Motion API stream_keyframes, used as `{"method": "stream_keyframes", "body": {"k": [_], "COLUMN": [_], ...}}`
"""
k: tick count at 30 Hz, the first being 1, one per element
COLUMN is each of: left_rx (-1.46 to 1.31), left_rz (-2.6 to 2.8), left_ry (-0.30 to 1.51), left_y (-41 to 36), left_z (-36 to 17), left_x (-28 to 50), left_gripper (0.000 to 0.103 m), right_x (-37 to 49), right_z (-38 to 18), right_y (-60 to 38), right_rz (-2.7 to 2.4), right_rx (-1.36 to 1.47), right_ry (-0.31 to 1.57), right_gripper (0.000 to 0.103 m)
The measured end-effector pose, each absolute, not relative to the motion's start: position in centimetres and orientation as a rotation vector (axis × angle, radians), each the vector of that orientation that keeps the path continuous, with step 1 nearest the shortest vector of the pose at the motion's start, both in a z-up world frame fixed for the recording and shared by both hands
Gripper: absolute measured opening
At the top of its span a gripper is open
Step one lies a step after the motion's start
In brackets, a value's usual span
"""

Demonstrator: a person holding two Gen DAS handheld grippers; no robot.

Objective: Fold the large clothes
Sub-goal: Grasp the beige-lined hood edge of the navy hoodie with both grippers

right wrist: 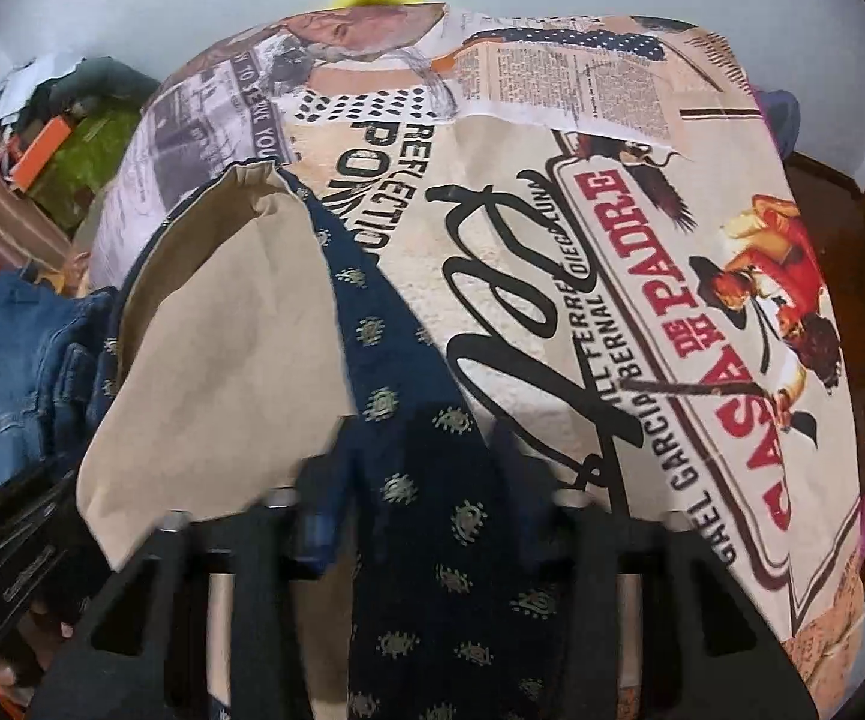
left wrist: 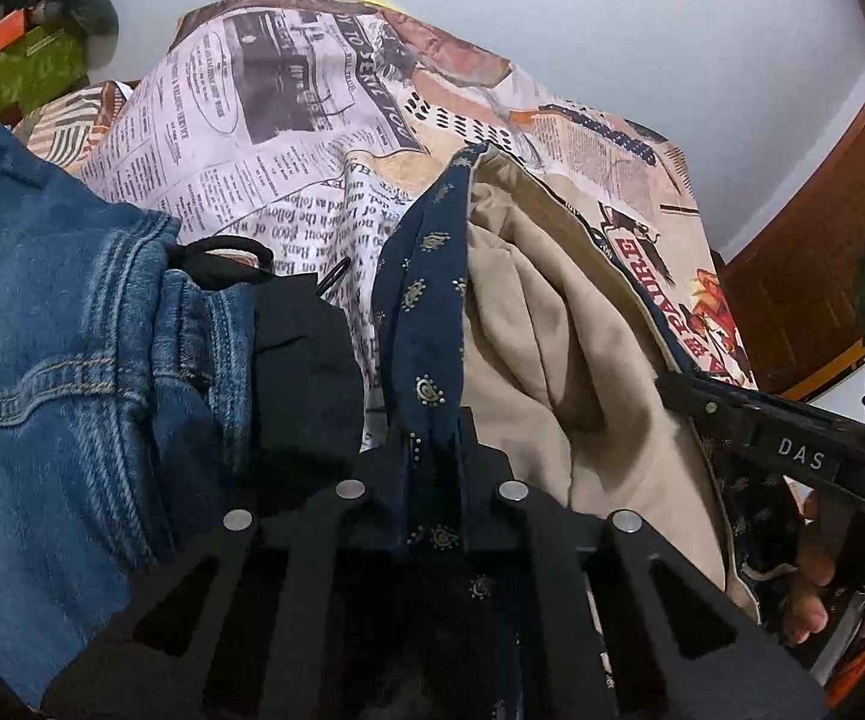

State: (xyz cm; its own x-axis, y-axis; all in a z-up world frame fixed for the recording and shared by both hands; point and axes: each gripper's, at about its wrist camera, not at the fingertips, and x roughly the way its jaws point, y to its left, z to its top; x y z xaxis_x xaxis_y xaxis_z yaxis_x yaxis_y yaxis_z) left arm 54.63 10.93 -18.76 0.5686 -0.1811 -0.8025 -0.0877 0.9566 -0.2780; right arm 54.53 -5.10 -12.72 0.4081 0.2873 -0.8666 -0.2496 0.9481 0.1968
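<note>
Left wrist: my left gripper [left wrist: 432, 450] pinches the navy paisley-print garment with beige lining [left wrist: 426, 276], lifting it.
Right wrist: my right gripper [right wrist: 426, 480] clamps its hem, spreading it for folding.

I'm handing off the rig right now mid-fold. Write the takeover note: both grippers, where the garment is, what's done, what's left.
Left gripper: shut on the navy paisley-print garment with beige lining, at one edge.
Right gripper: shut on the same garment, another stretch of navy edge.
Garment: held up between both grippers, beige lining facing out, over the table covered in a newspaper-and-poster print cloth. Blue denim jeans and a black cloth lie on the left.
Done: garment picked up at two points.
Left: spread it flat on the table, fold it. No fold is visible yet.
</note>
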Motion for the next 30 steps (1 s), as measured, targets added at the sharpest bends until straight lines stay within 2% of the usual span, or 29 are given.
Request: {"method": "stream_keyframes", "body": {"k": [3, 9, 18, 24, 30], "left_rx": [-0.256, -0.201, -0.138, -0.130, -0.092], "left_rz": [-0.044, -0.092, -0.206, -0.266, -0.251], "left_ry": [0.940, 0.880, 0.776, 0.778, 0.827], "left_y": [10.4, 9.2, 7.6, 6.8, 6.6], "left_z": [-17.6, -13.1, -5.8, -5.0, -8.0], "left_x": [53.5, 49.3, 38.8, 32.0, 26.7], "left_gripper": [0.008, 0.008, 0.008, 0.008, 0.008], "right_x": [52.9, 48.2, 36.8, 30.2, 25.7], "right_z": [-11.6, -7.2, 0.2, 0.1, -2.9], "right_y": [-5.2, -7.4, -12.1, -14.0, -15.1], "right_rz": [0.338, 0.388, 0.451, 0.465, 0.445], "right_rx": [-0.001, 0.013, 0.038, 0.015, -0.022], "right_ry": [1.076, 1.002, 0.893, 0.881, 0.900], "right_gripper": [0.010, 0.009, 0.009, 0.009, 0.009]}}
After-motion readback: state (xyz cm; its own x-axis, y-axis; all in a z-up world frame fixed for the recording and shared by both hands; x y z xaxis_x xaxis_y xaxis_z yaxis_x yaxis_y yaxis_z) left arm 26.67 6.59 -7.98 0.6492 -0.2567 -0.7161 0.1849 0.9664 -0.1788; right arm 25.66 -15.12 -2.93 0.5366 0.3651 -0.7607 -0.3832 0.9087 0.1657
